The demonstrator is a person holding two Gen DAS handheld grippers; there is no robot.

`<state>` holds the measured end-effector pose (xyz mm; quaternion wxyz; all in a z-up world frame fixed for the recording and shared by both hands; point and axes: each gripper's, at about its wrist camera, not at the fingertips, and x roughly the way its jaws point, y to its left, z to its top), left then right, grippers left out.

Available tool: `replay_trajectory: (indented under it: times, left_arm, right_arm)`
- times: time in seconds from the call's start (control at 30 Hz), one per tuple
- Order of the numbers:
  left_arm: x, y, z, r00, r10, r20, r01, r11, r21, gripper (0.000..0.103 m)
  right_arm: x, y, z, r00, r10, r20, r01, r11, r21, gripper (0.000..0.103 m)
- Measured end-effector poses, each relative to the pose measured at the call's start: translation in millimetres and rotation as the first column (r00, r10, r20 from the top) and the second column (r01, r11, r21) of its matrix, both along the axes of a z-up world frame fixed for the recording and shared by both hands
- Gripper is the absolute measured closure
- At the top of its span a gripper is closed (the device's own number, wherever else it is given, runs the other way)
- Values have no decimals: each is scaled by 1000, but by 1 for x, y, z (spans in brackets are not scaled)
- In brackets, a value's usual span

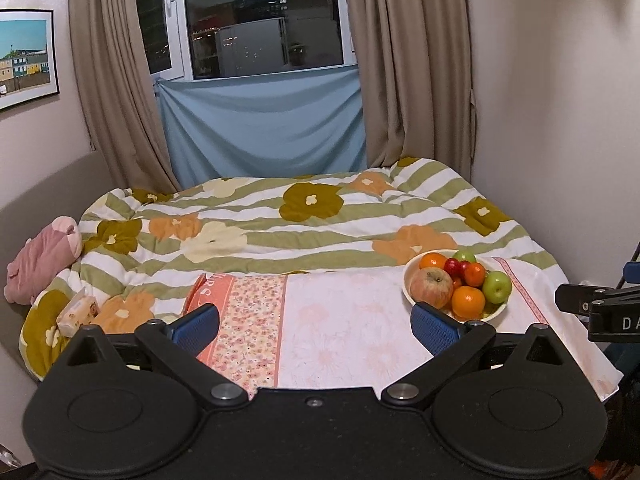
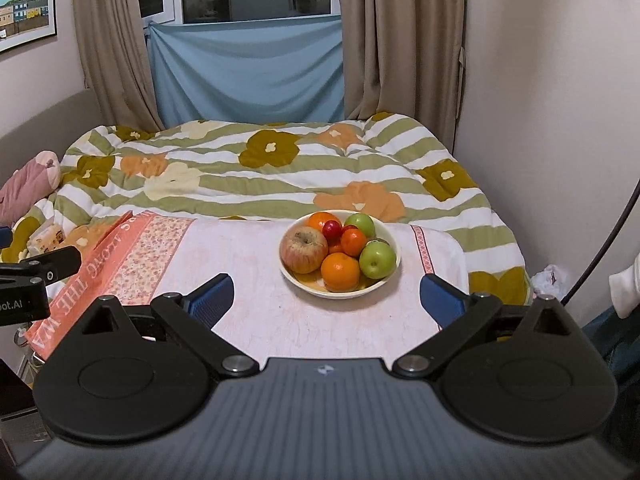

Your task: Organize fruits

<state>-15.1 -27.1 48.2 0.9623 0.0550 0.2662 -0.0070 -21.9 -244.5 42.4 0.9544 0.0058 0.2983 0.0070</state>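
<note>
A bed under a green-striped floral quilt fills the room below a curtained window. On the pink cloth spread over its near end stands a cream bowl piled with a large apple, oranges and green apples, right of centre. Both the left gripper and right gripper hover released, empty, near the bowl, nothing between.

A bed with a green-striped floral duvet stands against pale walls. Behind it, a dark window is flanked by beige curtains, with blue cloth hung below. A framed picture hangs at left.
</note>
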Motion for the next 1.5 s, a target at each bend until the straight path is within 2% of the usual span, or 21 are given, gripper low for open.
replay_trajectory:
  times: [0.53,1.5]
  left_arm:
    - [-2,-1,-3,1000,-15,-21,15,1000,-9,0]
    - [1,5,-4,1000,0,-23,-1,1000,-19,0]
  right_arm:
    - [1,-2,1,999,-31,-9,31,999,6,0]
    - [5,5,2,1000,-16,-3,16,1000,4,0]
